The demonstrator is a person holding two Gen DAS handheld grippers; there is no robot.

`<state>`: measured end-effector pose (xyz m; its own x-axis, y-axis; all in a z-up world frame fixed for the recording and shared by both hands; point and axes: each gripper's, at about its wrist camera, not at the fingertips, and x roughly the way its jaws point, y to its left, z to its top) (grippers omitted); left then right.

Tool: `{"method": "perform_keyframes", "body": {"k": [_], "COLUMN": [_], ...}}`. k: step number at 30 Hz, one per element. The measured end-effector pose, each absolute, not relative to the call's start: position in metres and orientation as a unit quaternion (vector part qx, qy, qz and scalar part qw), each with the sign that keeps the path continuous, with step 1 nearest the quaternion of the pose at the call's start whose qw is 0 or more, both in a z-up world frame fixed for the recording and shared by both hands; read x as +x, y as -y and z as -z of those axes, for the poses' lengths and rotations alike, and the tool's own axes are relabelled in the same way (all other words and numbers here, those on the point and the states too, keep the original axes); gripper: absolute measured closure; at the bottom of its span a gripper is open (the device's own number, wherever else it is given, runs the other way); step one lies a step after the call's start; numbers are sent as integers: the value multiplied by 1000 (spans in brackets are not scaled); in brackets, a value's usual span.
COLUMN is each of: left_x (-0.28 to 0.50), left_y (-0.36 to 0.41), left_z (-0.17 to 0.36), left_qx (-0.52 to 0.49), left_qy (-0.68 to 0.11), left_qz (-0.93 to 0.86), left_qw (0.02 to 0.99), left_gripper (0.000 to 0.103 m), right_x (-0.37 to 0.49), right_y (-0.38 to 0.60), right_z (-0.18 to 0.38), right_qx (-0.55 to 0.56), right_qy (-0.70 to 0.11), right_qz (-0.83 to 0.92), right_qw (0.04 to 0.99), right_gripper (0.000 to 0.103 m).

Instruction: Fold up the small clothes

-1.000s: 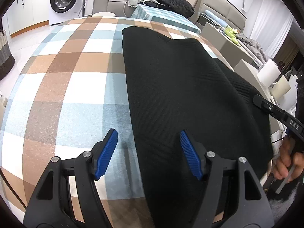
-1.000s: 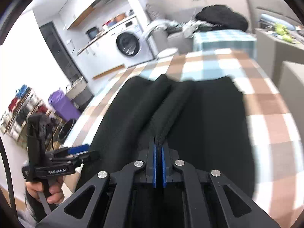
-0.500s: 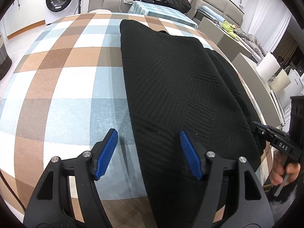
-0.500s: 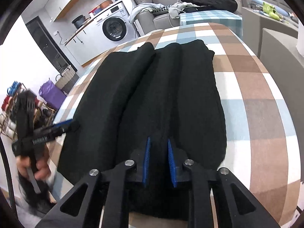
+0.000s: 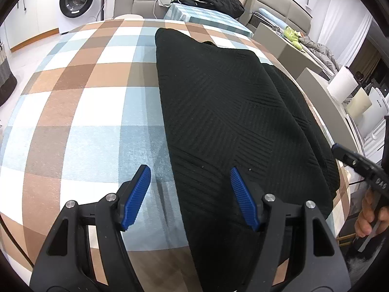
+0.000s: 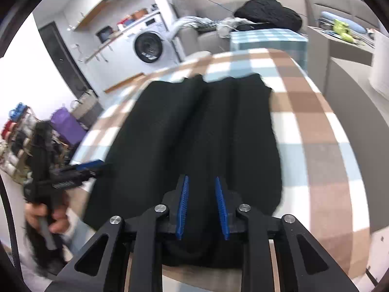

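The black ribbed knit garment (image 5: 231,112) lies flat on the worktop with its brown, blue and white checked cloth (image 5: 80,112), folded lengthwise into a long strip; its long axis runs from the near edge of the worktop toward the far edge, and its near end reaches that near edge. The left tool (image 5: 190,198) hovers above the near end with its jaws standing wide and empty, straddling the garment's left edge; one pad over bare cloth, the other over knit. The right tool (image 6: 203,206) sits over the near end toward the garment's right side; its jaws are opening, nothing pinched between them, only fabric below. Both tools are at the near end, so the next fold likely carries that end along the long axis toward the far edge.
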<state>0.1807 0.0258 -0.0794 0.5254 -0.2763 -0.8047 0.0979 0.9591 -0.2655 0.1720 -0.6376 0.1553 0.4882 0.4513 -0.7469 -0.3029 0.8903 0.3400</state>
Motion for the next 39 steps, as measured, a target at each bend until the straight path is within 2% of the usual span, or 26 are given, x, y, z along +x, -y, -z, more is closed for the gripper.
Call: {"method": "perform_keyframes", "body": {"k": [2, 5, 6, 7, 8, 13, 16, 19, 24, 31, 33, 34, 35, 37, 39], "left_x": [180, 179, 179, 178, 177, 172, 173, 175, 173, 175, 176, 175, 176, 175, 174], "left_y": [-27, -28, -29, -29, -29, -30, -24, -18, -15, -14, -14, -14, -15, -15, -15], "left_z": [79, 76, 74, 73, 71, 63, 70, 80, 84, 83, 82, 82, 81, 78, 74], "left_qx": [-96, -96, -94, -94, -94, -93, -84, -78, -78, -75, -75, -76, -78, -79, -80], "left_qy": [-474, -472, -471, -470, -468, -460, -469, -480, -480, -481, -481, -480, -479, -476, -472], "left_qz": [107, 109, 108, 107, 107, 107, 111, 110, 112, 115, 115, 117, 118, 118, 120], "left_qw": [868, 869, 870, 871, 872, 876, 872, 867, 867, 866, 866, 866, 866, 868, 870], "left_gripper": [37, 37, 37, 37, 37, 37, 37, 37, 37, 37, 37, 37, 37, 37, 37], "right_x": [181, 199, 204, 207, 212, 197, 199, 206, 192, 214, 218, 222, 224, 227, 217], "right_y": [627, 605, 599, 591, 587, 599, 605, 601, 632, 642, 639, 636, 634, 632, 633], "right_z": [-154, -136, -128, -121, -115, -146, -136, -113, -143, -116, -115, -113, -110, -114, -137], "right_qx": [87, 103, 108, 114, 118, 116, 104, 68, 78, 96, 85, 85, 84, 82, 80], "right_qy": [-456, -476, -486, -499, -506, -448, -475, -512, -460, -482, -479, -482, -482, -475, -435], "right_qz": [-236, -267, -268, -270, -275, -258, -237, -210, -197, -192, -201, -202, -204, -205, -218], "right_qw": [854, 832, 825, 816, 809, 848, 841, 830, 862, 849, 850, 848, 848, 852, 870], "right_gripper": [74, 73, 75, 82, 95, 98, 98, 91, 72, 72, 81, 92, 98, 99, 99]}}
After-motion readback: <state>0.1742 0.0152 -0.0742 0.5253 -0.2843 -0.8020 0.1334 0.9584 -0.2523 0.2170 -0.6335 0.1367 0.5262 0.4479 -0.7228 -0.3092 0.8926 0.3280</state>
